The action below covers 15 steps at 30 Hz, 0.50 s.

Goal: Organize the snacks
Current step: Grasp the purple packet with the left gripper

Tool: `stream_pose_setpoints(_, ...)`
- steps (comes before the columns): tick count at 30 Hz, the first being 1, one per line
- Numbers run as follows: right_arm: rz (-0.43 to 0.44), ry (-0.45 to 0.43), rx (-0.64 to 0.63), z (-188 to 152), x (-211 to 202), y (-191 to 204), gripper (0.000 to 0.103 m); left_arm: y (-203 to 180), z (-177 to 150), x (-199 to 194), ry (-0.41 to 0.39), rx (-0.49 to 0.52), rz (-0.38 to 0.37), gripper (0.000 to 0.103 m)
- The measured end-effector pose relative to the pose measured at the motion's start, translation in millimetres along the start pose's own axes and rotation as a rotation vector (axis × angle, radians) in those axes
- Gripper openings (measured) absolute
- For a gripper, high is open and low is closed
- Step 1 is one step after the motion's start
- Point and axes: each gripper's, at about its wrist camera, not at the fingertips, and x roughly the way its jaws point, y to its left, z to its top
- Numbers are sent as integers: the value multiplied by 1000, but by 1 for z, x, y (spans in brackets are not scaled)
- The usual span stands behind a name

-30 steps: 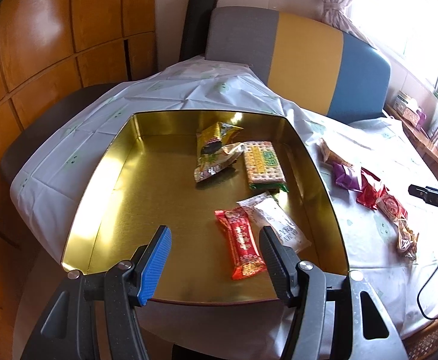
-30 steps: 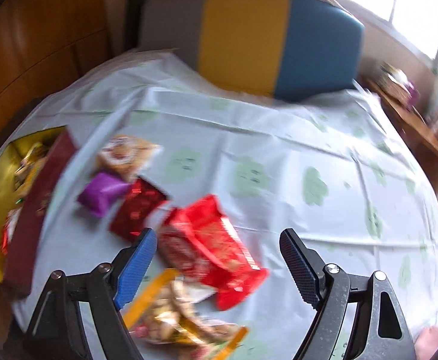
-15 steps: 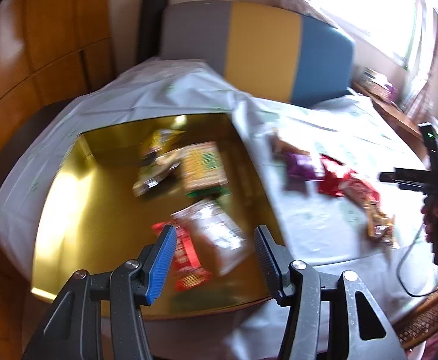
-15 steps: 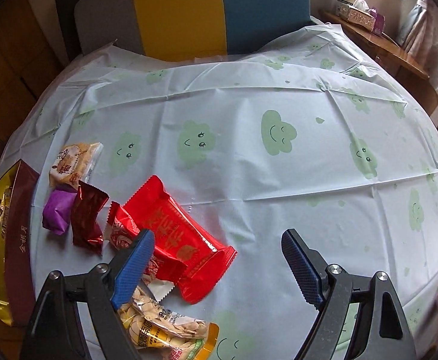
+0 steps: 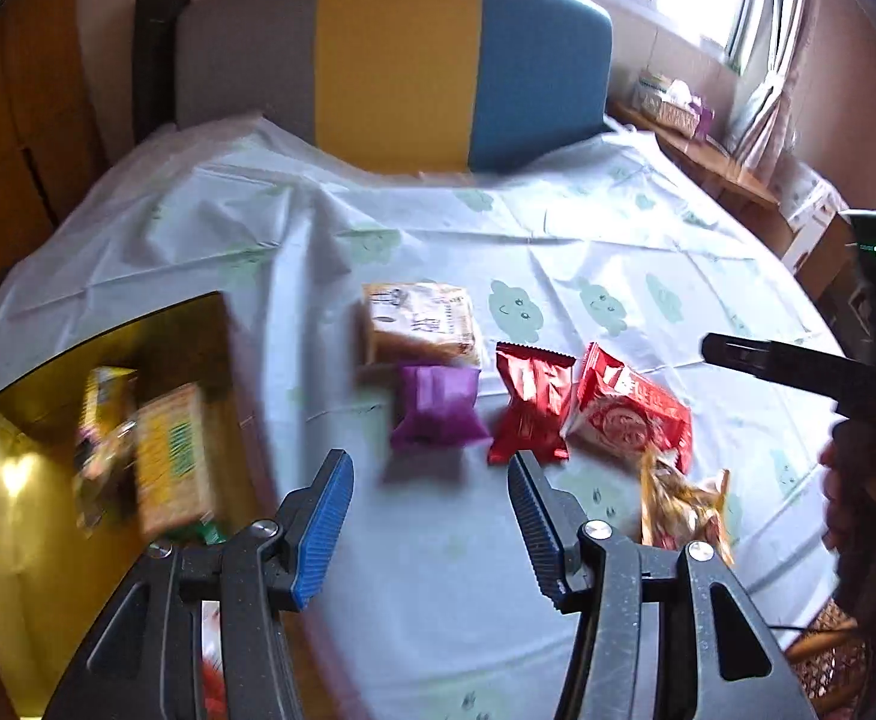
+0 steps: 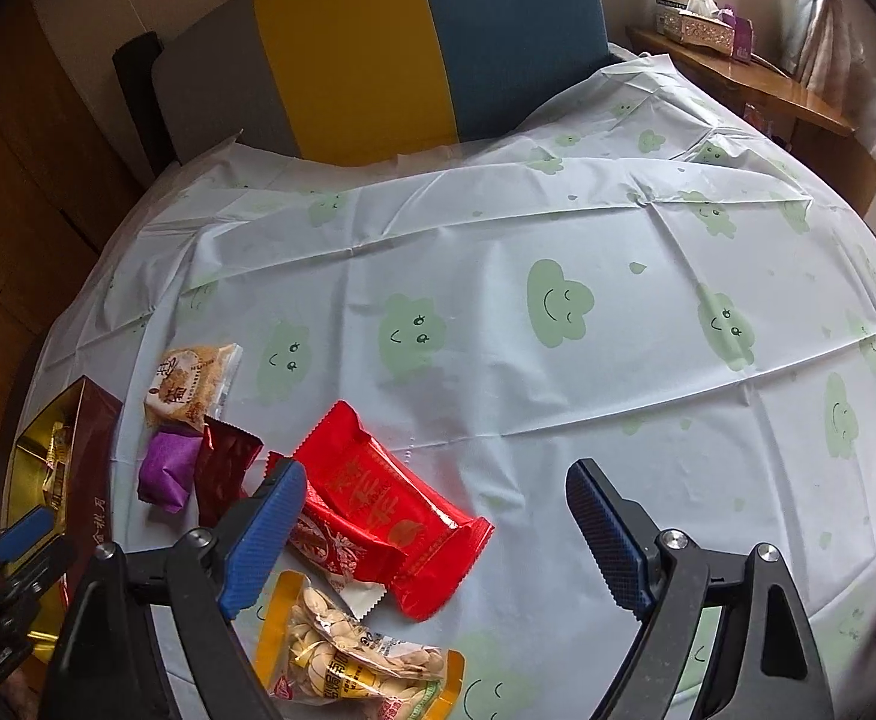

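While my left gripper [image 5: 432, 516] hangs empty, jaws apart, the purple packet [image 5: 436, 407] lies just ahead of it on the surface — nearer than the right gripper [image 6: 435, 531], whose empty jaws are opening over the red packet [image 6: 387, 501], long axis diagonal.

A pale tablecloth [image 6: 498, 276] printed with smiling green clouds carries the snacks: beside the gold-lined, maroon-walled box [image 6: 93, 456] lie a tan packet [image 6: 189, 384], a purple one [image 6: 165, 471], a dark red one [image 6: 225, 468], a bright red wrapper [image 6: 390, 492] and a yellow-edged nut bag [image 6: 354, 654].
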Motion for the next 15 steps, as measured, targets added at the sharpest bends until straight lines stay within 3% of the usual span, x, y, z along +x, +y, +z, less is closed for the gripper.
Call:
stream_pose_setpoints(6,40,-12,-2,1,-5,4,89,-6,19,55,92,6,33,55)
stream_pose_setpoints(13,58,-14,20,3,-6,1,90,-11,30,91,136,11,48,55)
stream_pose_setpoints(15,58,-16,20,4,-6,1,90,-10,29,101,150,10,42,45)
